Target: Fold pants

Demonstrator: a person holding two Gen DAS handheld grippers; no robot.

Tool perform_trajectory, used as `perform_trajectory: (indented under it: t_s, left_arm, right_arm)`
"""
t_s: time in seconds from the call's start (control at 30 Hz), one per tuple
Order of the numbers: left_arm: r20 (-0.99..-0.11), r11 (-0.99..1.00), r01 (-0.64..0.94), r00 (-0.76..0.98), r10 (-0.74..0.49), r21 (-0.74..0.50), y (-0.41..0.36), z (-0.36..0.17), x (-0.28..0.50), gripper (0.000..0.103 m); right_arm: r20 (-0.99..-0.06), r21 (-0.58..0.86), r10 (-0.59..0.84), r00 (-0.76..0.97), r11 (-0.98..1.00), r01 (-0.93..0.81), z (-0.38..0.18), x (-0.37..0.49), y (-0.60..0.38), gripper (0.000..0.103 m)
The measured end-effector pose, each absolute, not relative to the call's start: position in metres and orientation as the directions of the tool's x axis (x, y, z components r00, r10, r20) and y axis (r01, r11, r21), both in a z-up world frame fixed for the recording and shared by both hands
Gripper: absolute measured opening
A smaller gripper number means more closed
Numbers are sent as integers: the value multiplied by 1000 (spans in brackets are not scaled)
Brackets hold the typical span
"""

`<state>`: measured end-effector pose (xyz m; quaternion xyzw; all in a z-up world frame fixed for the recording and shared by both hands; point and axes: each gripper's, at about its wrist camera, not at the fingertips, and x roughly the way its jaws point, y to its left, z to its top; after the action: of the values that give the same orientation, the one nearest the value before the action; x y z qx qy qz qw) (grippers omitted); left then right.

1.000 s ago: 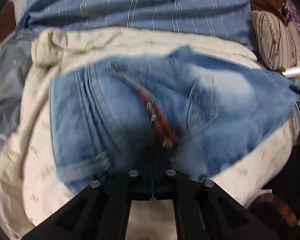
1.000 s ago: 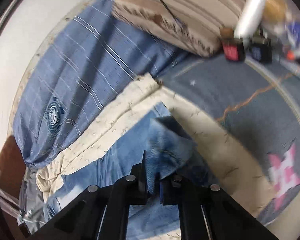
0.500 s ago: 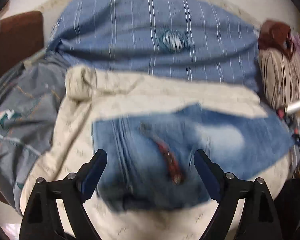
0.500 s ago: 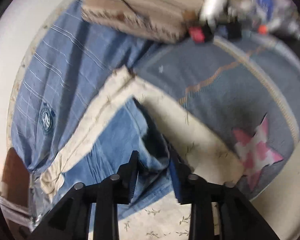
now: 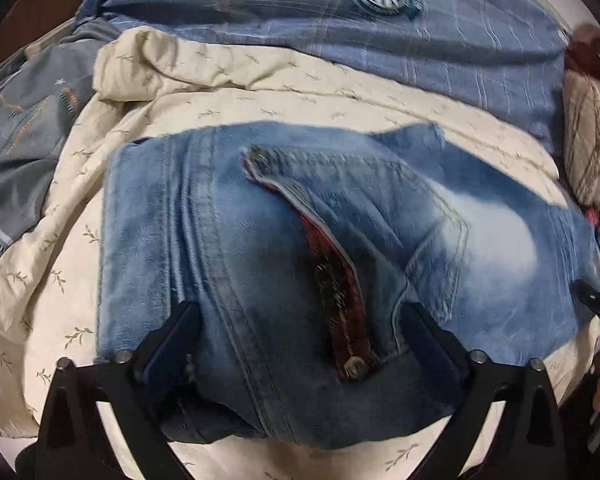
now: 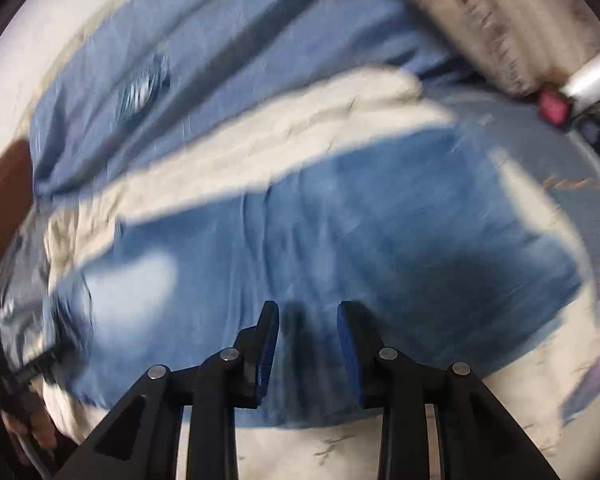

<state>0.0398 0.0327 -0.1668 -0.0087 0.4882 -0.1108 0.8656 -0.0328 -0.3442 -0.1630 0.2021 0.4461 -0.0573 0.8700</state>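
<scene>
Left wrist view shows the jeans lying folded on a cream sheet, fly and red lining up, with the left gripper spread wide after just opening, its fingers down either side of the near waist fold without pinching it. Right wrist view, blurred, has the right gripper partly spread over the denim, nothing gripped.

Left tongs have just been opening and gape wide; right tongs stand partly apart, both angled downward
</scene>
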Motion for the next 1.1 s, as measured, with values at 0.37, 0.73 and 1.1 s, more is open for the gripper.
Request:
perform_trajectory:
  t_s: [0.37, 0.73, 1.1]
  left_arm:
    - [-787, 973, 223, 589, -183, -60, 18, -172, 18, 103]
    - [-698, 988, 149, 712, -77, 42, 52, -113, 5, 103]
    - [-817, 996, -33, 569, 88, 84, 81, -164, 63, 103]
  right_arm:
    - [-830, 120, -44, 556, 959, 255, -178, -50, -316, 34]
    - [-731, 163, -22, 682, 965, 206, -147, -64, -316, 34]
    - [-736, 224, 248, 630, 967, -120, -139, -7, -195, 34]
